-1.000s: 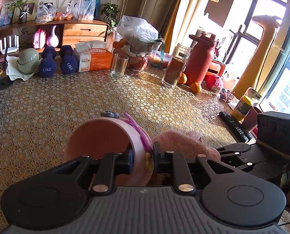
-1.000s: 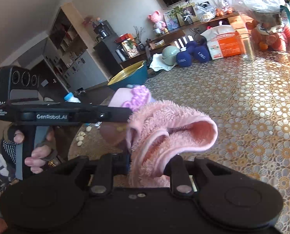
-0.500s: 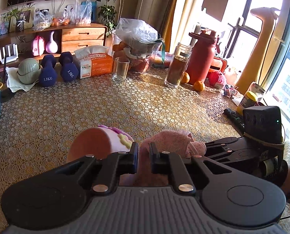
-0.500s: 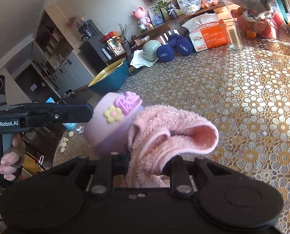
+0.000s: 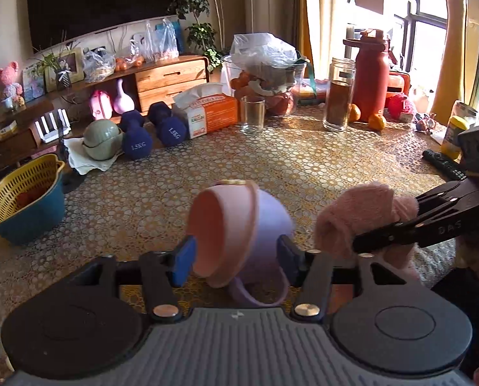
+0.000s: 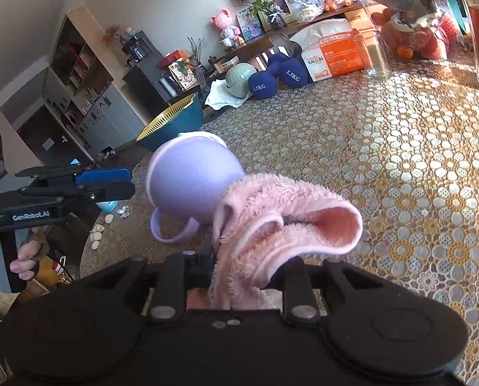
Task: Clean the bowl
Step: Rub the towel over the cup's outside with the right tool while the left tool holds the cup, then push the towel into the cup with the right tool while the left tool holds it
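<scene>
Now the left gripper, jaws just spreading, is releasing the lilac, pink-lined handled bowl tipped on the patterned tablecloth (cloth at three o'clock), while the right gripper is clenching the fluffy pink cloth, ready for wiping.

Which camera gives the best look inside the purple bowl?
The left wrist view: the bowl lies tipped on its side with its pink inside facing left toward that camera. The right wrist view shows only its rounded purple underside and the loop handle, partly behind the pink cloth.
</scene>
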Demonstrator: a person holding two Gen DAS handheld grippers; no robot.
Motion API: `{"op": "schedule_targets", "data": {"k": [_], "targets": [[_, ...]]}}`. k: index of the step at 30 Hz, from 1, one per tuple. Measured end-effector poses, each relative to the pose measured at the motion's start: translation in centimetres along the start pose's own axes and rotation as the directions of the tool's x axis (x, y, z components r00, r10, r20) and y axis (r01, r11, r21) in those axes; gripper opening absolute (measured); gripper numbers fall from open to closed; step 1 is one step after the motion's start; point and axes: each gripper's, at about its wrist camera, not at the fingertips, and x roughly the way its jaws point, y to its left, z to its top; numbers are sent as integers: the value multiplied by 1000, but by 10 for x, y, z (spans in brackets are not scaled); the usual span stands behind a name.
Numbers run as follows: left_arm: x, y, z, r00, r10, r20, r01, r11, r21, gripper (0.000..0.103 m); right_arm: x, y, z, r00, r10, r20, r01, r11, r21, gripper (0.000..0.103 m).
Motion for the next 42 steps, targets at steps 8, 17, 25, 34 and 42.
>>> {"op": "schedule_targets", "data": {"k": [8,17,25,34,42], "targets": [[18,-11,-13,997,-66,43,58,986,155,72,8,37,26,1000,19,-2,-19,993,-117,24],[14,-18,-18,991,-127,45,119,980,159,60,30,35,37,1000,0,-11,-1,997,-71,24],[-25,-11,-20,989,-64,137,45,989,138,60,41,55,32,999,9,-43,-16,988,-154,24],[5,-10,-7,994,27,109,-34,997,66,60,42,57,32,999,4,-43,-11,988,-155,24],[11,-2,-19,997,6,83,-7,1000,21,60,38,59,42,999,31,-11,-32,986,-161,23]]}}
